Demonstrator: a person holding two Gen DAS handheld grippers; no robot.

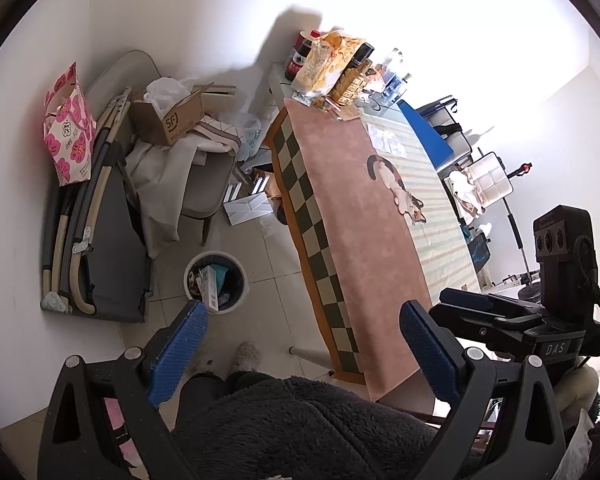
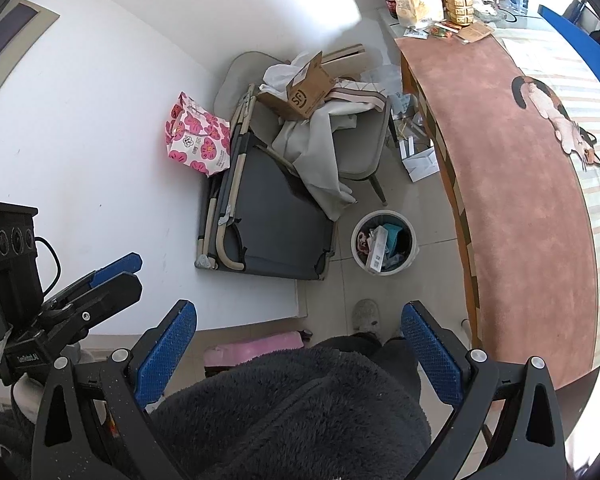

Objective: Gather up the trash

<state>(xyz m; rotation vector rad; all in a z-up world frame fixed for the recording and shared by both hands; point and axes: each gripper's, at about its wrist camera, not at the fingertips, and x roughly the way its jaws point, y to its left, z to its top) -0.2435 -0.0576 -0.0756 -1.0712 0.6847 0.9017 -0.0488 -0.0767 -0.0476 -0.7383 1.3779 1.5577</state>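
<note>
Fingers spreading wide, gripping nothing, on left gripper [image 1: 302, 354] and right gripper [image 2: 300, 358] | one trash bin [image 2: 383, 242] sitting beside one table [image 2: 512, 184] edge | open floor [image 2: 432, 280] lying between.

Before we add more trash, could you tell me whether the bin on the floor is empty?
Not empty: the bin stands upright holding boxes and wrappers near its rim.

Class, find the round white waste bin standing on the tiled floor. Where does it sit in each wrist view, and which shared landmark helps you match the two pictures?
Left wrist view: the round white waste bin is lower left of centre, left of the table.
Right wrist view: the bin is right of centre, again left of the table.
Shared landmark: the brown cardboard box on the chair.
</note>
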